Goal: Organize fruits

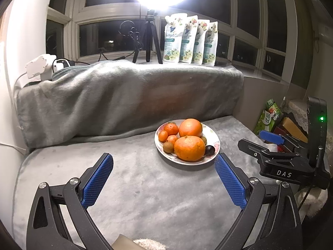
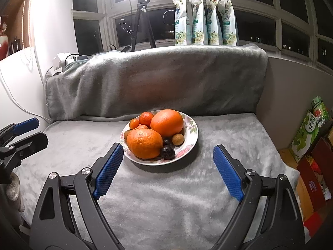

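Observation:
A flowered white plate [image 1: 214,139] [image 2: 192,131] sits on the grey blanket, piled with fruit. It holds two big oranges [image 1: 189,148] [image 2: 144,143], the other at the back [image 1: 190,127] [image 2: 167,123]. Small mandarins [image 1: 171,128] [image 2: 146,118], brown round fruits [image 1: 168,146] [image 2: 178,139] and a dark plum [image 1: 209,150] [image 2: 168,152] lie around them. My left gripper [image 1: 164,160] stands open just short of the plate, nothing between its blue pads. My right gripper [image 2: 167,149] is open too, its fingertips flanking the plate's near rim without touching. Each gripper shows in the other's view [image 1: 270,140] [image 2: 20,129].
A blanket-covered backrest [image 2: 156,79] rises behind the plate. On the sill stand several floral pouches [image 2: 206,20], a tripod [image 2: 142,20] and a bright lamp. Boxes and a green carton [image 2: 310,129] crowd the right side. A white power strip [image 1: 39,67] lies at left.

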`<state>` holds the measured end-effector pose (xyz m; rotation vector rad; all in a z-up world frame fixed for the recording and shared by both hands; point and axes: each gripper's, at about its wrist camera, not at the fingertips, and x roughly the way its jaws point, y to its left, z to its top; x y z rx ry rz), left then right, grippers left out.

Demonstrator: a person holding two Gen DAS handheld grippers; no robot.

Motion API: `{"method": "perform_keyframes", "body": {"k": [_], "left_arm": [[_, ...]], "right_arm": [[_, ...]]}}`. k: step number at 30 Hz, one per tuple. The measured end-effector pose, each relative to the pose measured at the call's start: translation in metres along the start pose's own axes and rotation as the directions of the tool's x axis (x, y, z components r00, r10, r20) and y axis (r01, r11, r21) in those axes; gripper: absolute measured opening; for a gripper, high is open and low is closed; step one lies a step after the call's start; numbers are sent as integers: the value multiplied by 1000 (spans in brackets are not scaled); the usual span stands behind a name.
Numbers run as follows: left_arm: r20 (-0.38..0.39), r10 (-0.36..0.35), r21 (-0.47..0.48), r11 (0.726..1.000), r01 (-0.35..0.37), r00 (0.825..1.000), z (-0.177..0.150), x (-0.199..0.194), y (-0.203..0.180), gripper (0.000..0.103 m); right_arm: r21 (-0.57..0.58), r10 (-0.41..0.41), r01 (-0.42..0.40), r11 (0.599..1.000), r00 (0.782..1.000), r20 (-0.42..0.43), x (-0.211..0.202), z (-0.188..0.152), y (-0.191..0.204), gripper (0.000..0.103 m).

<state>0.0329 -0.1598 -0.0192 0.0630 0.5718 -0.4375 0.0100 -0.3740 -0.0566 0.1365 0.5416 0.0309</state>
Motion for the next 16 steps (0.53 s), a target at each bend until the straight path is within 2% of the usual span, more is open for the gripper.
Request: {"method": "perform_keyframes", "body": {"k": [16], "left_arm": [[26,11,0,1000,-11,1000,-4,-4,3,98]], "right_arm": [[12,0,0,1000,1000,-18,4,-4,-1,90]]}}
